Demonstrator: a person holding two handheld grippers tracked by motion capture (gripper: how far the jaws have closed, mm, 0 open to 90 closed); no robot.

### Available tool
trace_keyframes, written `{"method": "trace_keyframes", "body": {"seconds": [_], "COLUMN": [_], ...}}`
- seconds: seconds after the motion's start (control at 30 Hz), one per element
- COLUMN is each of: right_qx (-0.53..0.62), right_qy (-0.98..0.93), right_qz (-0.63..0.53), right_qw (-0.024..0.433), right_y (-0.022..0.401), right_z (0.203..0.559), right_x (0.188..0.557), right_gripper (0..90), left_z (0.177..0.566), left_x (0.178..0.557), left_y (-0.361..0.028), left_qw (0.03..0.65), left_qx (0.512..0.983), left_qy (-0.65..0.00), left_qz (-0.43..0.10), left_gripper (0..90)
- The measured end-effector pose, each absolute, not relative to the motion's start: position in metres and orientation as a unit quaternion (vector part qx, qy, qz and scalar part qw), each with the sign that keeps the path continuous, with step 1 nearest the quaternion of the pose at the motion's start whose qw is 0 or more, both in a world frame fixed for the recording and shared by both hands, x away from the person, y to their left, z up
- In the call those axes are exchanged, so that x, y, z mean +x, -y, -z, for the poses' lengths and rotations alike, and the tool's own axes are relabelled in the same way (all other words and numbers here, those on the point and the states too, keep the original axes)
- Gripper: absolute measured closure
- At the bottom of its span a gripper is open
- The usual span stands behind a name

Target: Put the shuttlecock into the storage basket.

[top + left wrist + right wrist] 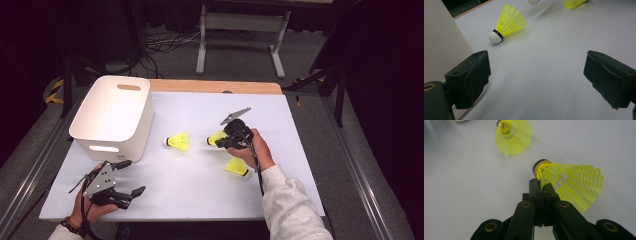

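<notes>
Three yellow shuttlecocks with white corks lie on the white table sheet (300, 150). My right gripper (220, 142) (540, 183) is shut, with the mesh skirt of one shuttlecock (216, 137) (571, 182) pinched between its jaw tips. A second shuttlecock (178, 141) (512, 137) (509, 23) lies just to its left. The third shuttlecock (237, 167) rests by the right hand. My left gripper (131, 177) (536, 75) stands open near the front left edge, with nothing between its jaws.
A white plastic bin (112, 117) (439, 45) with handle slots stands at the table's left, just beyond my left gripper. The wooden table edge (215, 86) runs along the back. A metal frame (242, 30) and cables are on the floor behind.
</notes>
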State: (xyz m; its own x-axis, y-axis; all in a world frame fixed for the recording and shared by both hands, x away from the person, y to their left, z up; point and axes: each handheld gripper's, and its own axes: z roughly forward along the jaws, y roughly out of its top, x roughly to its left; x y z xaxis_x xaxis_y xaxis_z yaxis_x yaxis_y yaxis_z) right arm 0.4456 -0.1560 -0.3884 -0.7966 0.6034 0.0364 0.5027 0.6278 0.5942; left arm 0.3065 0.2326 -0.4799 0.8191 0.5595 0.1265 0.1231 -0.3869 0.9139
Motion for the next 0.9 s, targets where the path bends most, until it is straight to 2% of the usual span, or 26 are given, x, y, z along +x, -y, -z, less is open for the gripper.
{"method": "trace_keyframes", "body": {"seconds": [0.3, 0.53, 0.9], "right_qx": [0.279, 0.278, 0.295], "right_qy": [-0.900, -0.905, -0.896], "right_qz": [-0.317, -0.308, -0.319], "right_qw": [0.105, 0.094, 0.089], "right_y": [0.114, 0.086, 0.065], "right_z": [0.383, 0.394, 0.411], "right_x": [0.439, 0.441, 0.443], "right_gripper": [89.6, 89.3, 88.9], "left_z": [0.479, 0.477, 0.477], "left_x": [0.306, 0.304, 0.302], "left_y": [-0.232, -0.233, -0.231], "left_qw": [0.513, 0.518, 0.516], "left_qx": [0.804, 0.801, 0.804], "left_qy": [-0.209, -0.207, -0.197], "left_qz": [-0.216, -0.218, -0.219], "left_gripper": [8.0, 7.9, 7.8]}}
